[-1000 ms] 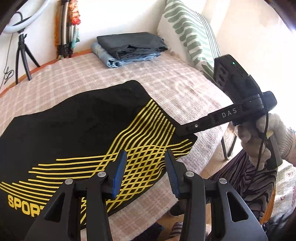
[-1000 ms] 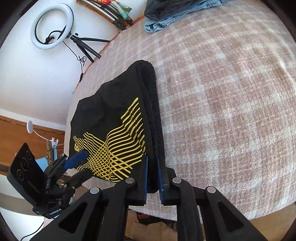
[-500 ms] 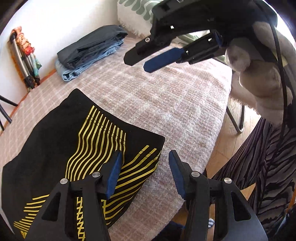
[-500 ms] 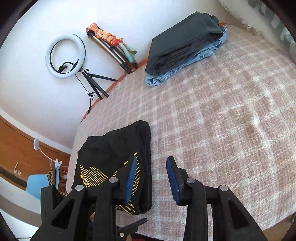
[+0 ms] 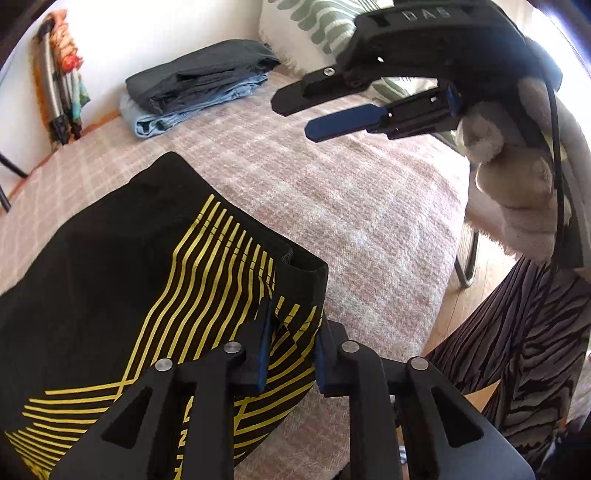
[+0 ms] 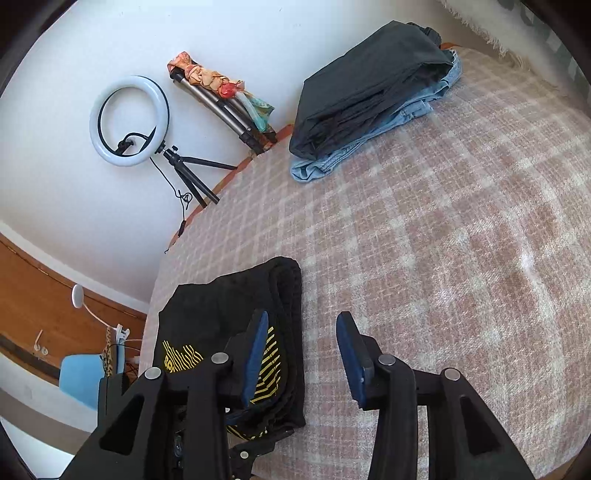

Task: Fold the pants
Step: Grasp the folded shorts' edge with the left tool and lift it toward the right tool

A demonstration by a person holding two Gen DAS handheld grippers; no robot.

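- Black pants with yellow stripe print, lying folded on the plaid bed cover, filling the lower left of the left wrist view; in the right wrist view seen at bottom centre-left, near the edge of the bed.
- Left gripper at the bottom centre of its own view, its blue-padded fingers narrowed around the corner of the pants, a bunched fold of fabric standing between them; whether actually pinching, could not be told.
- Right gripper held in the air at the upper right of the left wrist view, in a gloved hand, fingers spread and holding nothing; in its own view spread wide above the right-hand edge of the pants.
- Stack of folded dark and denim garments at the upper right of the right wrist view, well apart from the pants.
- Ring light on a small tripod at upper left, against the white wall.
- Green-striped pillow at the top of the left wrist view.
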